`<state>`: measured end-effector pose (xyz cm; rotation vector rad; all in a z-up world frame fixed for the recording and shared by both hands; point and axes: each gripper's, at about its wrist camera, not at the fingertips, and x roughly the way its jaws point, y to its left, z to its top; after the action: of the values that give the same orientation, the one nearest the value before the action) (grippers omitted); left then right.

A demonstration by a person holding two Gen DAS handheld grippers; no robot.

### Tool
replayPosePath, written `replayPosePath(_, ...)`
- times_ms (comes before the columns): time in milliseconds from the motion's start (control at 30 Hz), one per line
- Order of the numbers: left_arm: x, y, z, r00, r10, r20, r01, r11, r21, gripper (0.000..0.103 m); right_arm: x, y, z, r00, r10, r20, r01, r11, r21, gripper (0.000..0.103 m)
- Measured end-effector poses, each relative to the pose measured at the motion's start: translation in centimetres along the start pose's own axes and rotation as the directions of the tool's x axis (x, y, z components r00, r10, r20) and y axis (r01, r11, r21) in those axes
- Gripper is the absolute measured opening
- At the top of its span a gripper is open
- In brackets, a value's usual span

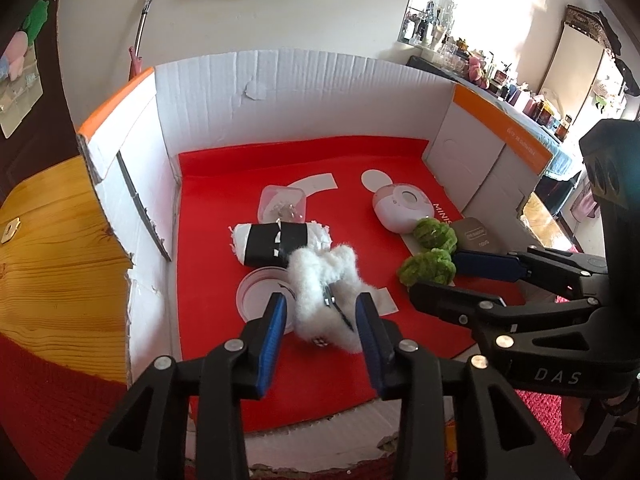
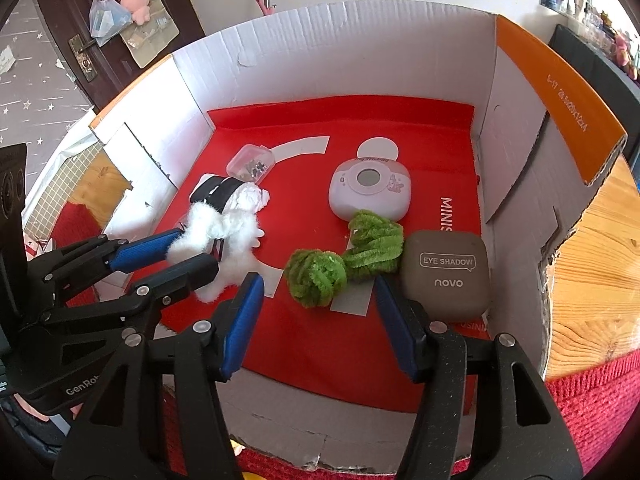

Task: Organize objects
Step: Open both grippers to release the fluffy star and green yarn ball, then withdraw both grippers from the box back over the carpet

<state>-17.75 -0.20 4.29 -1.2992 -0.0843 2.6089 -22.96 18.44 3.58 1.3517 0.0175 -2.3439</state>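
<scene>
Right now you are working inside a shallow cardboard box [image 2: 352,52] with white corrugated walls, orange-edged flaps and a smooth red liner [image 2: 320,344], which keeps the loose items corralled.

Starting at the left of the right wrist view, your left gripper [image 2: 192,254] reaches in from the left edge, its blue-padded fingers either side of a fluffy white clump [image 2: 216,236]. In the left wrist view this clump [image 1: 324,288] fills the gap between the pads; the jaws look spread rather than pinching, though fibres brush both. A thin dark clip [image 1: 336,306] is buried in the fluff.

Just behind, toward the upper left, lies a white fabric roll bound with black bands [image 2: 222,194], and beyond it a small clear plastic case [image 2: 250,164] holding tiny metallic bits. A round white lid [image 1: 260,294] lies flat left of the clump.

At centre, 2 green chenille balls [image 2: 316,278] sit touching, fuzzy and loosely wound. Behind them rests a glossy rounded pink-white case [image 2: 370,192].

At lower centre, your right gripper [image 2: 320,312] is released, jaws wide, framing the nearer green ball, likely lining up a grasp.

Furthest right, a matte taupe rounded square eyeshadow compact [image 2: 446,276] lies against the box's right wall.
</scene>
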Motion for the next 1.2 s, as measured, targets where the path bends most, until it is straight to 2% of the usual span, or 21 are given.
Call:
replayPosePath(133, -0.1, -0.1, 0.0, 1.000, 0.001, 0.000, -0.001, 1.000, -0.001, 0.039, -0.2, 0.1, -0.1, 1.000, 0.002, 0.006, -0.002, 1.000, -0.003, 0.062)
replayPosePath(267, -0.4, 0.0, -0.1, 1.000, 0.008, 0.007, -0.008, 1.000, -0.006, 0.045, -0.7, 0.2, -0.3, 1.000, 0.000, 0.014, 0.000, 1.000, 0.000, 0.063)
replayPosePath(433, -1.1, -0.2, -0.2, 1.000, 0.017, 0.025, -0.017, 1.000, -0.006, 0.049, -1.3, 0.4, -0.5, 1.000, -0.005, 0.025, 0.005, 1.000, -0.001, 0.067)
replayPosePath(500, -1.3, -0.2, -0.4, 0.999, 0.024, 0.029, -0.023, 1.000, -0.007, 0.051, -1.6, 0.6, -0.7, 0.999, -0.009, 0.031, 0.010, 1.000, -0.005, 0.071)
replayPosePath(700, -2.2, -0.2, -1.0, 0.998, 0.044, 0.045, -0.043, 0.999, -0.010, 0.059, -2.7, 1.3, -1.4, 0.999, -0.021, 0.049, 0.022, 1.000, -0.020, 0.075)
replayPosePath(967, -4.0, -0.3, -2.0, 0.995, 0.066, 0.074, -0.065, 0.998, -0.016, 0.077, -4.5, 1.8, -2.3, 0.996, -0.027, 0.083, 0.029, 0.999, -0.023, 0.085)
replayPosePath(1200, -5.2, -0.9, -2.9, 0.993, 0.082, 0.088, -0.082, 0.997, -0.004, 0.086, -6.1, 2.5, -3.4, 0.994, -0.022, 0.109, 0.026, 0.999, -0.031, 0.089)
